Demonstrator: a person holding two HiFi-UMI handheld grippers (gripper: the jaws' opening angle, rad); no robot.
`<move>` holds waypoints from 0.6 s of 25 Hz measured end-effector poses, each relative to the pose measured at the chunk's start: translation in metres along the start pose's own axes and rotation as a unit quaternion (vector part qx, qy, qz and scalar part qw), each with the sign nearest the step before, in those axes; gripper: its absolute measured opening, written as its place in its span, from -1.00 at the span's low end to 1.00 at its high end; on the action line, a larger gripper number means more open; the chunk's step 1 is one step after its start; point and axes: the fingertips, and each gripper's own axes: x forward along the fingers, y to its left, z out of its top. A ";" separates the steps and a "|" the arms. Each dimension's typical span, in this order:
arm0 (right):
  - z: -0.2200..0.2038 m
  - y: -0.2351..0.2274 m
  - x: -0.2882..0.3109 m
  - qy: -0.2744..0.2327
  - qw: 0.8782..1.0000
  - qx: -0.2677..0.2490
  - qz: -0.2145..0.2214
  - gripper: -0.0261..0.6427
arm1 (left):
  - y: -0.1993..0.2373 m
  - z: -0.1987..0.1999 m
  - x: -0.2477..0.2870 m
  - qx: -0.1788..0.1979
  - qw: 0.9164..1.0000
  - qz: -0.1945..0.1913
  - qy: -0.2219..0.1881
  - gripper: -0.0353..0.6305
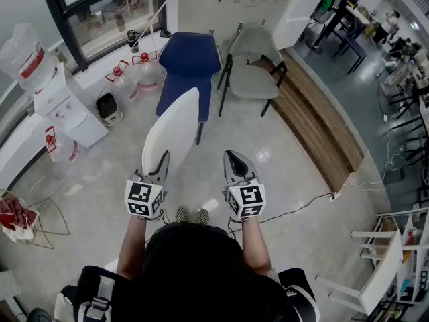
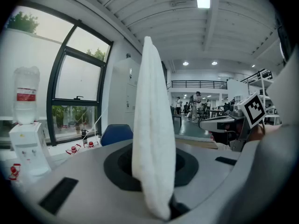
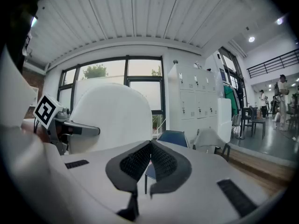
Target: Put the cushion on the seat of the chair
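Person's dark-haired head is filling the near edge of the head view, both forearms reaching out over the pale tiled floor. Left gripper is pinching the flat white oval fabric cushion by its near edge, jaws nearly together on the cloth. The left gripper view is showing the cushion standing upright, edge-on, between them. Cushion is hanging in the air, well short of the blue padded chair, which is standing far ahead by the window wall with its seat bare. Right gripper is hanging just right of the cushion, apart from it, its ribbed black pads pressing together on nothing. Grey chair is sitting right of the blue one. The cushion is pointing at the blue one, so I am taking that as the target. Step in hand, by my judgement: carrying toward the seat. To do it well, the cushion is wanting tipping from edge-on to flat before lowering, centred over the seat, far edge toward the backrest. The free claw could be steadying the right side, since a single-edge pinch is likely letting the pad swing or sag.
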 end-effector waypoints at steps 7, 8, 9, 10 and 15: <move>0.000 0.005 0.006 0.004 1.000 0.001 0.001 -0.83 | 0.007 0.003 0.001 -0.002 1.000 -0.002 -0.002 -0.69; 0.000 0.005 0.006 0.004 1.000 0.000 0.001 -0.83 | 0.008 0.002 0.001 -0.002 1.000 -0.002 -0.002 -0.69; 0.000 0.006 0.007 0.004 1.000 0.000 0.000 -0.83 | 0.009 0.002 0.001 -0.003 1.000 -0.002 -0.002 -0.69; 0.000 0.006 0.007 0.002 1.000 0.000 -0.001 -0.83 | 0.010 0.000 0.001 -0.003 1.000 -0.003 -0.001 -0.69; 0.003 0.009 0.017 0.000 1.000 0.001 -0.009 -0.83 | 0.019 -0.002 0.003 -0.005 1.000 -0.006 0.001 -0.69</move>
